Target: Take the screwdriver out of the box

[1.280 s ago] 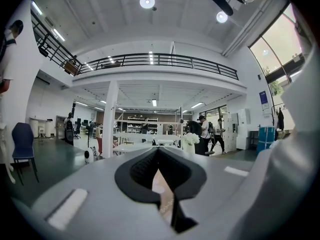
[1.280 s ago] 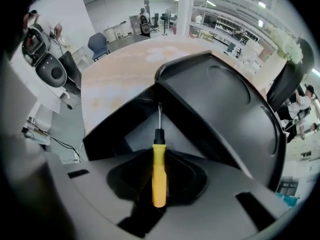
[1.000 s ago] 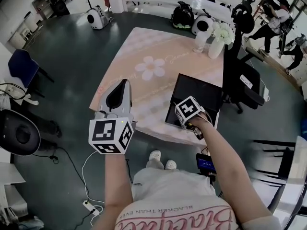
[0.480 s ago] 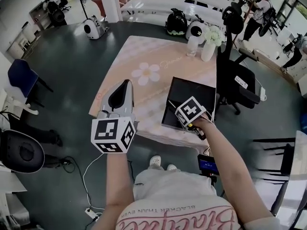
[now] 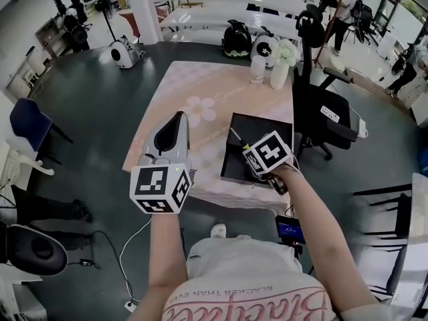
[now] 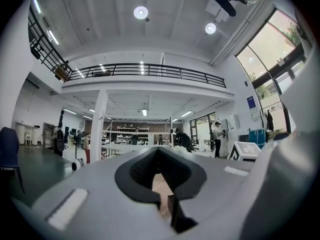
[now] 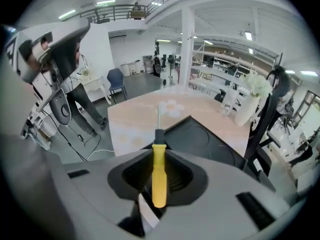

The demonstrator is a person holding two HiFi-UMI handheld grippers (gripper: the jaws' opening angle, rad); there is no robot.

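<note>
A yellow-handled screwdriver [image 7: 159, 176] is clamped between the jaws of my right gripper [image 7: 159, 156], its metal shaft pointing ahead over the table. In the head view the right gripper [image 5: 248, 152] hangs above the near edge of the open black box [image 5: 267, 127], and the screwdriver [image 5: 237, 139] sticks out up and to the left, clear of the box. The box sits at the near right of the pink flower-print table [image 5: 194, 85]. My left gripper [image 5: 178, 117] hovers to the left of the box, above the table's near left part. Its jaws are shut with nothing in them [image 6: 158, 151].
At the table's far edge stand a white vase of flowers [image 5: 281, 62] and a glass bottle [image 5: 258, 69]. A black office chair [image 5: 328, 112] is close on the right. Cables [image 5: 130, 243] lie on the floor near my feet. People move about in the background.
My right gripper has risen with the screwdriver, lifting it from inside the box to above its near edge. The left gripper has lifted slightly.
</note>
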